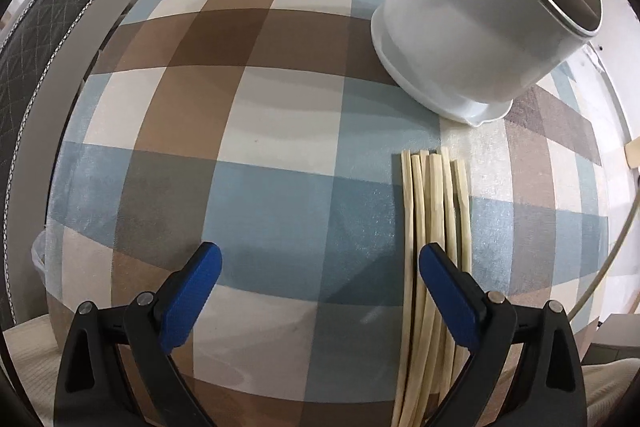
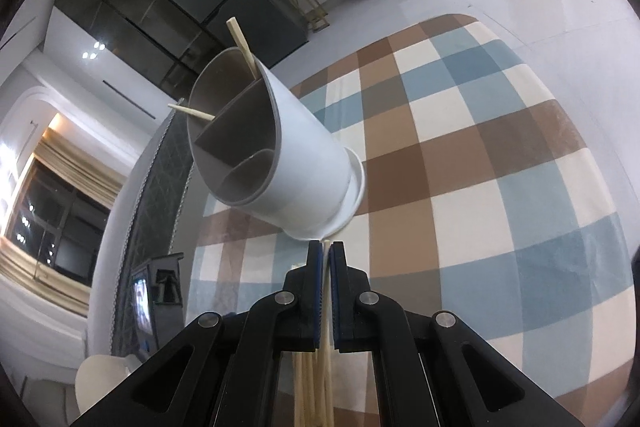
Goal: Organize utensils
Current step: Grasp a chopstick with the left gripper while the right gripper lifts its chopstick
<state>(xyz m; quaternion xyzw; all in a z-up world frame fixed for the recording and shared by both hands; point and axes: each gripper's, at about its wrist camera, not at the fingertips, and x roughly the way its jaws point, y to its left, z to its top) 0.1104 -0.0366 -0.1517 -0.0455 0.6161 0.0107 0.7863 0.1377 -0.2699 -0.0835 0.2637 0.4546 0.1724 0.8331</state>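
The right hand-held gripper point(image 2: 326, 267) was clamped on one chopstick point(image 2: 327, 311); the left hand-held gripper point(image 1: 320, 267) stood apart over the checked counter point(image 1: 280, 131). Loose chopsticks point(image 1: 434, 195) lay at six o'clock of the white utensil holder point(image 1: 472, 39).

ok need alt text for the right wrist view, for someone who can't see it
The right gripper is shut on a single pale chopstick, pointing at a white utensil holder with grey dividers that already holds two chopsticks. More chopsticks lie below on the checked tablecloth.
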